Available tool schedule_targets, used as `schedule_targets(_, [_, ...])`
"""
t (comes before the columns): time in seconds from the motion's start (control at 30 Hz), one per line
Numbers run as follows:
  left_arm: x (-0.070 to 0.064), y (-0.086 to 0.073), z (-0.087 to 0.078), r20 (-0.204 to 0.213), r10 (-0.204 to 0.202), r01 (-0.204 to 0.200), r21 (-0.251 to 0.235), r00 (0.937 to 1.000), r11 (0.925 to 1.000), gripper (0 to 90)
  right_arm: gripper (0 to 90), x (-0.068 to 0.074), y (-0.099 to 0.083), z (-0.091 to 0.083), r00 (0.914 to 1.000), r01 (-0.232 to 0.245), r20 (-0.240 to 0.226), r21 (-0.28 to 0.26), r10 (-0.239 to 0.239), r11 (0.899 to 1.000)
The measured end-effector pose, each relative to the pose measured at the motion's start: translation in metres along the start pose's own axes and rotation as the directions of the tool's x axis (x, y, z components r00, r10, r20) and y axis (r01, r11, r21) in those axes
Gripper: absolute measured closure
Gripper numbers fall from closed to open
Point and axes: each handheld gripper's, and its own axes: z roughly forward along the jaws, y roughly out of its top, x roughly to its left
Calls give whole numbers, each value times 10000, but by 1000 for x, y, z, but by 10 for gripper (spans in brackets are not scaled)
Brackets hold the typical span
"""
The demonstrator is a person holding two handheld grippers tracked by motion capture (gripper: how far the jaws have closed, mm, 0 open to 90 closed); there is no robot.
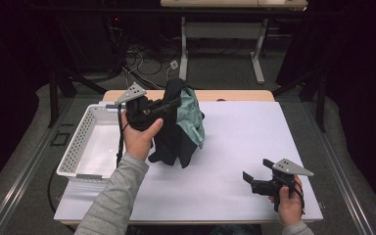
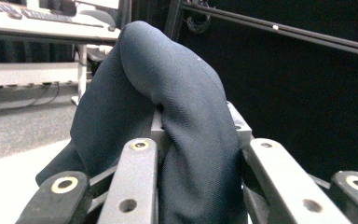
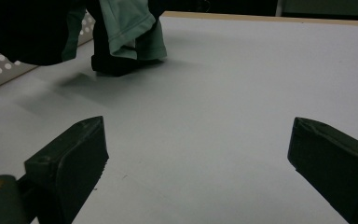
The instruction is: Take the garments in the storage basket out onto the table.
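A dark navy garment (image 1: 172, 142) with a mint-green part (image 1: 192, 117) hangs from my left gripper (image 1: 169, 105), which is shut on its top and holds it above the white table. In the left gripper view the dark cloth (image 2: 177, 140) bulges up between the jaws. Its lower end touches or nearly touches the table (image 1: 235, 147). My right gripper (image 1: 255, 172) rests low near the table's front right, open, with nothing between its fingers. In the right gripper view the garment (image 3: 121, 32) hangs at the far left beyond the open gripper (image 3: 198, 149).
A white perforated basket (image 1: 78, 147) sits at the table's left edge, beside the hanging garment. A wooden strip (image 1: 235, 95) runs along the table's far edge. Beyond it stand a desk frame (image 1: 220, 44) and cables on the floor.
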Motion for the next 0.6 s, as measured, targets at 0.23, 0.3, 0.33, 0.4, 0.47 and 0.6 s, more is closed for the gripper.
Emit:
schedule_targets(0.23, [-1, -26, 15, 259, -157, 154, 125, 9995, 9998, 724, 46, -2, -2, 3, 10000, -64, -21, 53, 64, 10000])
schedule_targets(0.3, [0, -33, 19, 311, -240, 232, 282, 9992, 9993, 722, 46, -1, -2, 3, 9999, -115, -83, 58, 115, 9999])
schedule_targets(0.33, [1, -37, 21, 292, -274, 264, 352, 9992, 9990, 721, 46, -1, -2, 3, 10000, -53, -69, 70, 53, 10000])
schedule_targets(0.4, [2, -46, 25, 397, -393, 373, 489, 9984, 9981, 719, 46, 0, -2, 3, 10000, -71, -56, 70, 71, 10000])
schedule_targets(0.47, [2, -56, 31, 514, -540, 500, 764, 9972, 9958, 716, 46, 0, -2, 3, 9999, -84, -59, 48, 85, 10000])
schedule_targets(0.6, [0, -77, 46, 618, -613, 530, 1282, 9962, 9903, 706, 46, -1, -3, 3, 10000, -57, -45, 67, 57, 10000])
